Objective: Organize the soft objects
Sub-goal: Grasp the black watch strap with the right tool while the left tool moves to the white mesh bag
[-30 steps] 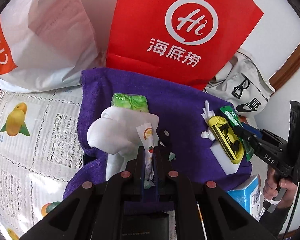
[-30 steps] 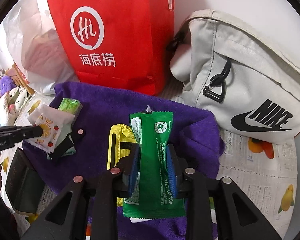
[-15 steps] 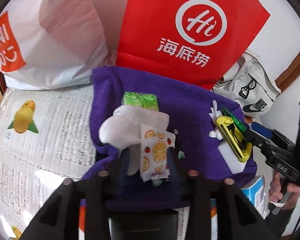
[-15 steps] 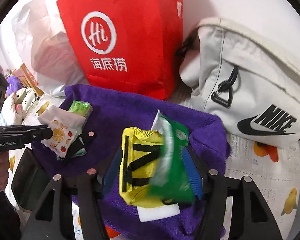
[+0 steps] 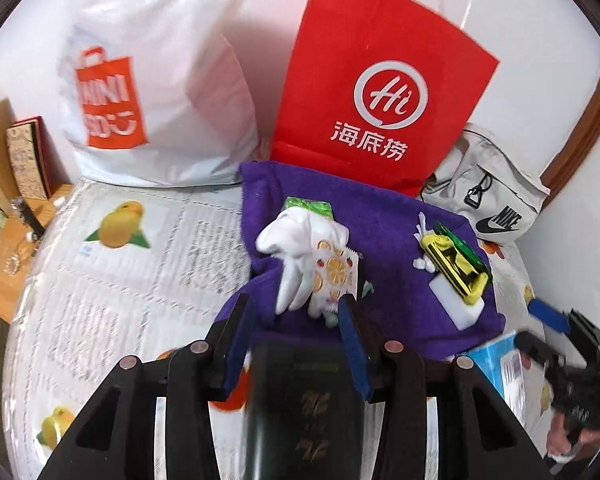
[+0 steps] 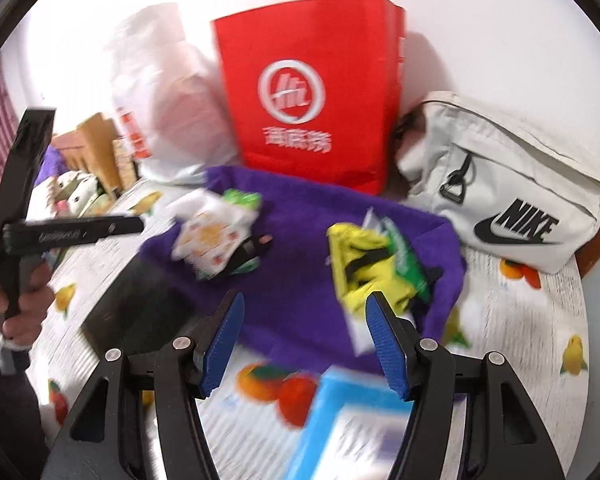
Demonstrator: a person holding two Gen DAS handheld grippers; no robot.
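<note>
towel (image 5: 388,216): two small piles of soft items lie on it
left gripper (image 5: 298,338): jaws apart, empty
right gripper (image 6: 304,338): jaws wide, empty
left: unclear, maybe nothing

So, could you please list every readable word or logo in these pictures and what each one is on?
"Hi" above "海底捞": red bag.
"MINISO", partly creased: white bag.
"NIKE" with swoosh: grey bag.
Gold characters on the black book: blurred.
White lettering on the left gripper: blurred.
Print on the blue box: blurred.

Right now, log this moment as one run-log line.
left gripper: open, empty | right gripper: open, empty | fruit-print packet: on purple towel | green packet: on yellow pouch
</note>
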